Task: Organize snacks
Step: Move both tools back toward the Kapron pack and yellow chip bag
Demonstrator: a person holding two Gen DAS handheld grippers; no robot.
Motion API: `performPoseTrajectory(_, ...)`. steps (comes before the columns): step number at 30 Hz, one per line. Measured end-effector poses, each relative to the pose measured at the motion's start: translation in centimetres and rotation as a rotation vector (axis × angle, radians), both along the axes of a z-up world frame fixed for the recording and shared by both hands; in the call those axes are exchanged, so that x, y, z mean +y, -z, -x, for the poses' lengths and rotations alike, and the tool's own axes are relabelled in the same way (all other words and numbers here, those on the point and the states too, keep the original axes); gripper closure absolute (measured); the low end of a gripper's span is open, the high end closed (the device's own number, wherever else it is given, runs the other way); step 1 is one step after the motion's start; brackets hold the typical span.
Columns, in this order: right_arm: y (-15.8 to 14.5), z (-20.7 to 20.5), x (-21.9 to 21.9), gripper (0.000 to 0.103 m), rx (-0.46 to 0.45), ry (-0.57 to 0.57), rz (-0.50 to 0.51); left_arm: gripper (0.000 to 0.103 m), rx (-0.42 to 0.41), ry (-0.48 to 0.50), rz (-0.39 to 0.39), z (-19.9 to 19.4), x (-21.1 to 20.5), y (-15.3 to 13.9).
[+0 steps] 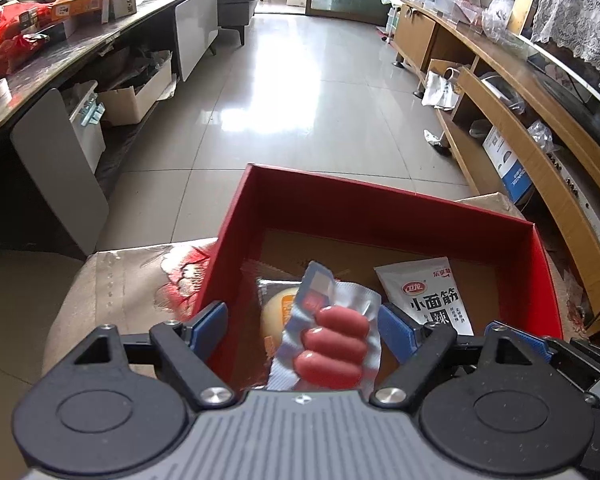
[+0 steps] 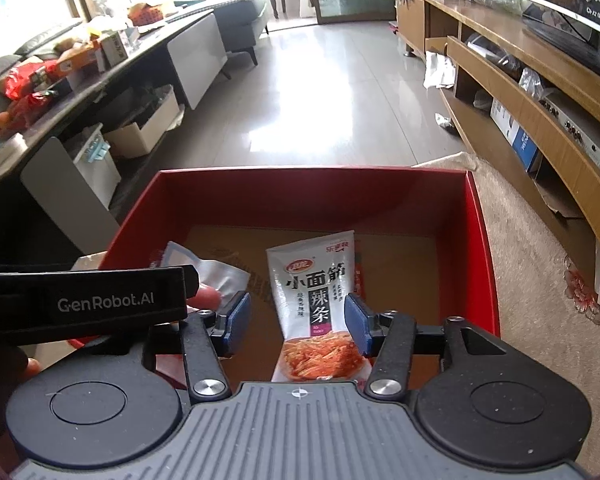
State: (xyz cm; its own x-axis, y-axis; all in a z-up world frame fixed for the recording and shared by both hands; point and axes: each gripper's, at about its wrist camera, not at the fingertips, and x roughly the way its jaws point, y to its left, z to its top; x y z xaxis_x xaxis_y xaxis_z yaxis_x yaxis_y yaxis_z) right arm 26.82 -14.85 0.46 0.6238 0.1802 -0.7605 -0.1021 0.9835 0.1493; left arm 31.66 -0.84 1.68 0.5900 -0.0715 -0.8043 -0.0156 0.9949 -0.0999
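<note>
Snacks are landing in the red box [image 2: 480,240]: both grippers, left [image 1: 300,320] and right [image 2: 298,320], spread, sausage pack [image 1: 332,344] and spicy strips [image 2: 316,304] loose; next, grab another.

The red box [image 2: 485,240] is open on top, so it can be entered from above; its four walls block any entry from the side. The far half of its floor lies bare. Near the front, the sausage pack [image 1: 332,332], a bun packet [image 1: 274,312] and the white snack bag [image 2: 316,292] take up the room.
</note>
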Motion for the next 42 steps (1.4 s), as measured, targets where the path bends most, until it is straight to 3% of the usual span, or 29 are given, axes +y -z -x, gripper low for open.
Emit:
performPoseTrajectory(14,-1.3,3.9,2.0,0.039,0.007,-0.074,0.062,0.023,0.030,0.001,0.034,5.2,3.1,-0.2)
performPoseTrajectory(29,1.1,10.3,3.5,0.035,0.120,-0.186,0.080,0.023,0.111,0.065,0.084,11.4,3.6,1.2)
performPoseTrajectory(33,1.8,11.3,3.6,0.035,0.150,-0.270,0.088,0.023,0.113,0.069,0.105,12.3,4.3,1.0)
performPoseTrajectory(40,2.8,12.9,4.4,0.029,0.205,-0.525,0.151,0.023,0.155,0.087,0.117,13.7,4.4,2.0)
performPoseTrajectory(42,3.0,13.1,4.9,0.023,0.207,-0.586,0.180,0.023,0.175,0.096,0.118,14.2,4.4,2.5)
